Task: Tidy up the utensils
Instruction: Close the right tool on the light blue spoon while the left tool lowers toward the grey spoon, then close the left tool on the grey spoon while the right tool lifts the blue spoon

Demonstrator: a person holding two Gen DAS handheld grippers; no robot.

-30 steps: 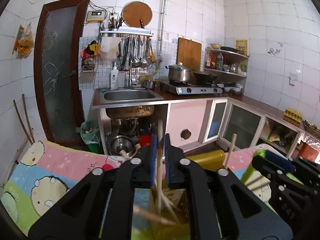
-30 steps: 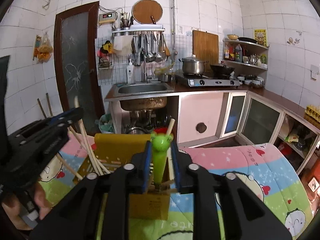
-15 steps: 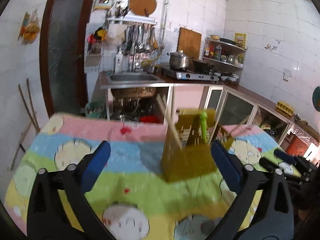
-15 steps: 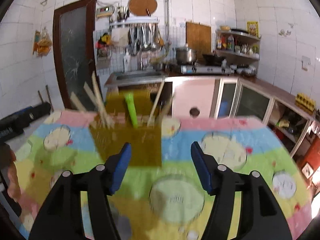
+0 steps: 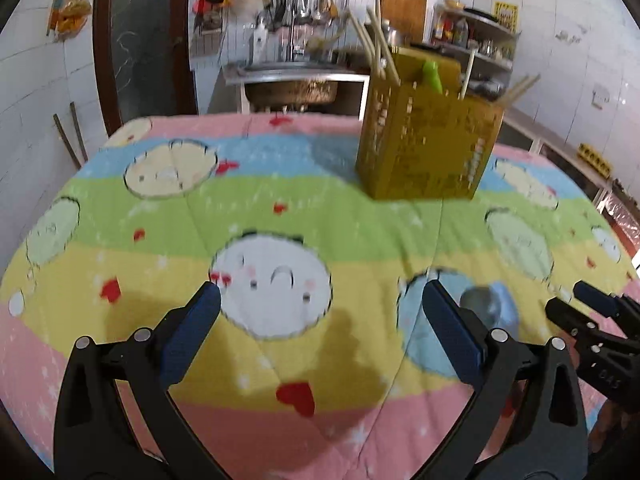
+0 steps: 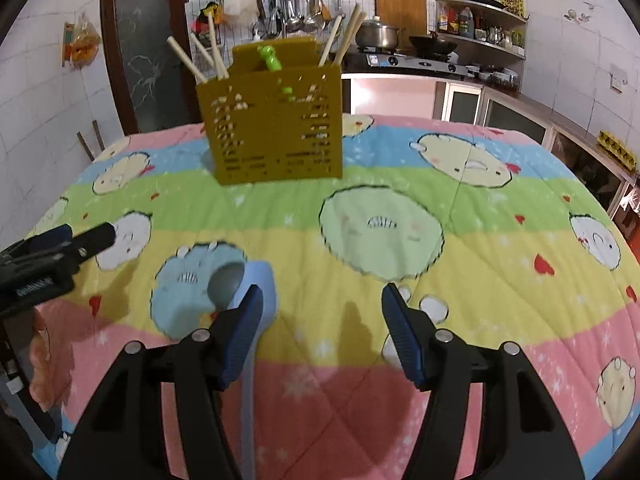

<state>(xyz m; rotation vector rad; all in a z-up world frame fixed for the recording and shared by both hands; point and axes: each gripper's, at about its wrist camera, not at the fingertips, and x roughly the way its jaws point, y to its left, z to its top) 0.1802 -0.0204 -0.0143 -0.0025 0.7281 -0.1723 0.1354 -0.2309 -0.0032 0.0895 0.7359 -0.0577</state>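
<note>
A mustard-yellow perforated utensil holder (image 5: 428, 140) (image 6: 276, 128) stands on the far side of the quilted table. Several wooden chopsticks (image 6: 200, 60) and a green-handled utensil (image 6: 270, 58) stick out of it. A light blue spoon (image 6: 252, 292) with a grey bowl lies on the quilt just ahead of my right gripper's left finger; it also shows in the left wrist view (image 5: 486, 306). My left gripper (image 5: 320, 316) is open and empty above the quilt. My right gripper (image 6: 322, 312) is open and empty, low over the near side.
The table is covered by a pastel cartoon quilt (image 6: 400, 240). The other gripper shows at the right edge of the left view (image 5: 596, 332) and the left edge of the right view (image 6: 48, 256). Behind are a sink (image 5: 296, 76), stove counter (image 6: 408, 62) and door (image 6: 144, 40).
Both grippers, shut on utensils at the holder a second ago, opened and pulled back toward the near side of the table. The chopsticks and green utensil stay in the holder.
</note>
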